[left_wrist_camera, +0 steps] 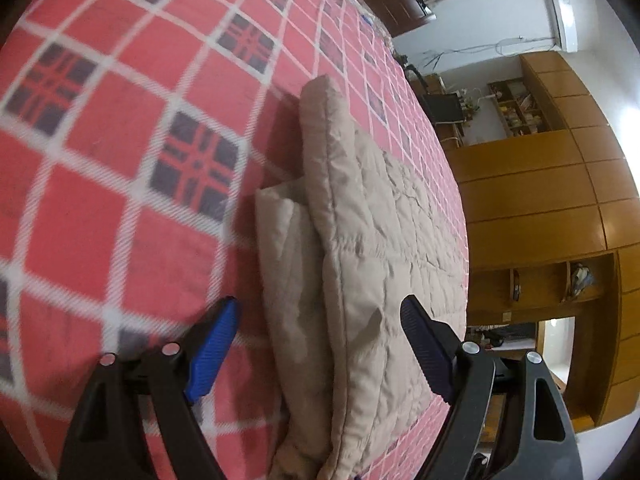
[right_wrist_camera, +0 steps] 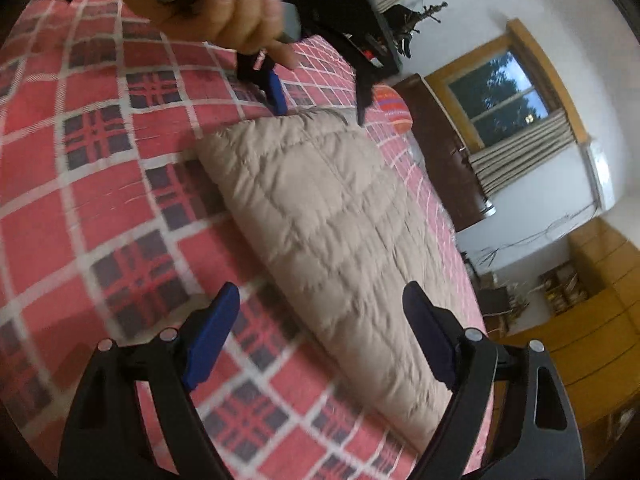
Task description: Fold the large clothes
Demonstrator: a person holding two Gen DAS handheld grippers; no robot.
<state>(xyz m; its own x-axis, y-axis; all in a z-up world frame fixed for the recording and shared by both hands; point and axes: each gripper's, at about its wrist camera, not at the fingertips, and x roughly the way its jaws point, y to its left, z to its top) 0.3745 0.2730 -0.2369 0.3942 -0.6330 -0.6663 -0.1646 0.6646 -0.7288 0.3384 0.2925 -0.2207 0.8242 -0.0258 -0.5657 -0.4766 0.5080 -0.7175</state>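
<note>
Beige quilted jacket (left_wrist_camera: 360, 248): folded, lying on red plaid bedspread (left_wrist_camera: 120, 200), centre of both frames.
Left claw (left_wrist_camera: 320, 344): jaws wide, empty, straddling jacket's near edge at lower frame; also visible at upper centre of right wrist view, gripped by a hand (right_wrist_camera: 240, 12).
Right claw (right_wrist_camera: 320, 328): jaws wide, empty, above jacket.

Left wrist view looks along its fingers from close above one end of the folded beige quilted garment (left_wrist_camera: 360, 240), facing down its length. Right wrist view looks from close above the opposite end, facing back. Both share the garment and the red plaid bedcover (right_wrist_camera: 100, 200) around it.
</note>
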